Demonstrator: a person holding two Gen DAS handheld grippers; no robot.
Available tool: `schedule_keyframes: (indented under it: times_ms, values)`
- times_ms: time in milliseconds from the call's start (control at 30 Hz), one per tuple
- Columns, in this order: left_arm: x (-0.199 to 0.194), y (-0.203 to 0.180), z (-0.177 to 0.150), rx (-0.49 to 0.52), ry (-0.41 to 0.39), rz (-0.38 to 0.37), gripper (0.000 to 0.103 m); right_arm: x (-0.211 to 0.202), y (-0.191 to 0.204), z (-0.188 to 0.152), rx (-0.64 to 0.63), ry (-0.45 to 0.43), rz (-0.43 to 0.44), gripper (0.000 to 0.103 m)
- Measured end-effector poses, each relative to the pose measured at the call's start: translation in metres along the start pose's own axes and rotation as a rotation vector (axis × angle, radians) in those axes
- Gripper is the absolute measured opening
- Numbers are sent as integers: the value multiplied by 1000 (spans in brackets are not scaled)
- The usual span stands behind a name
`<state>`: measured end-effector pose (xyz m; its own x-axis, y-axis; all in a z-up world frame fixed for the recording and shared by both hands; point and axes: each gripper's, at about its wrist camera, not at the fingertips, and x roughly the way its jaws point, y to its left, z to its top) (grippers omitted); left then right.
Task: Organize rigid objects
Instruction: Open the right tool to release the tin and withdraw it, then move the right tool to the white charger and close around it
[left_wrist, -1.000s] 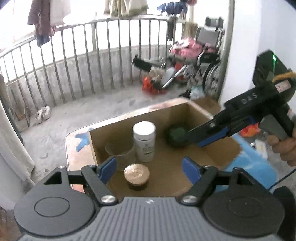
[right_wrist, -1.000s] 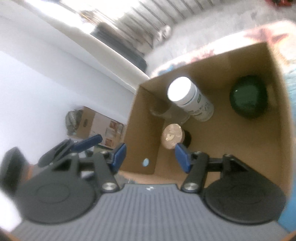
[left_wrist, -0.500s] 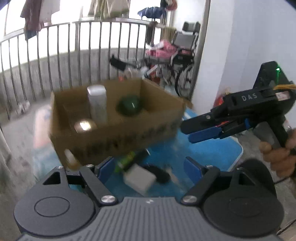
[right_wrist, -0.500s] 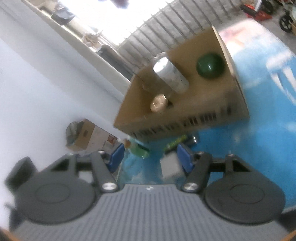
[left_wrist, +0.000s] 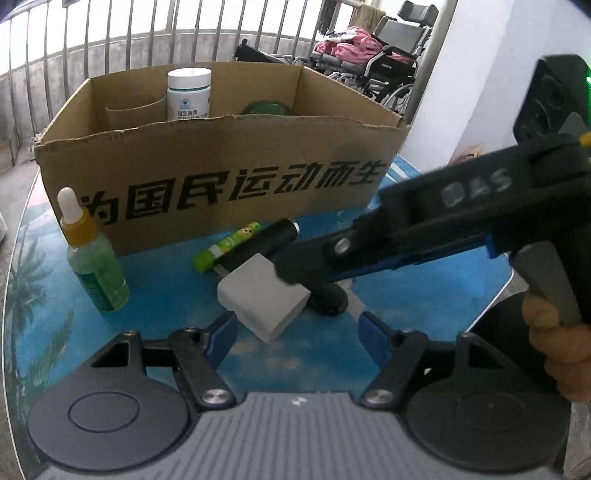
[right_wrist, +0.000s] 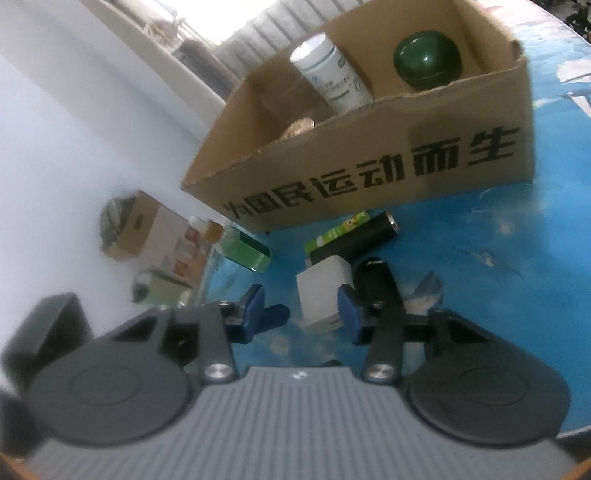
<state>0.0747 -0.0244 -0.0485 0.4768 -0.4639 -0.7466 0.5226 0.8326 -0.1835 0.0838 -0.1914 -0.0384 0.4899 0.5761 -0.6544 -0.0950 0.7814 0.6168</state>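
Right claw closing around the white block

I judged its right pad could nudge the black cylinder alongside; left claw hung released

A brown cardboard box with black writing stood open on the blue table. Inside it stood a white bottle, a dark green round jar and a gold-lidded jar. In front of the box lay a white block, a light green tube and two black tubes. A green dropper bottle stood upright nearby.
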Motion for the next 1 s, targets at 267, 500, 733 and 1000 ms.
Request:
schedule_keyframes:
  times_ms: [267,500,733,1000]
  values:
    - [10,3,5,-14,18,13,73,26,4,5,-56,75,-88,35]
    - [14,2,6,-14,23,6,72,35,3,8,-67,100,-101,35]
    - [15,2,5,-13,22,19,72,37,7,7,-70,129,-91,36]
    - [10,2,3,-15,17,28,72,41,12,6,-67,150,-80,36]
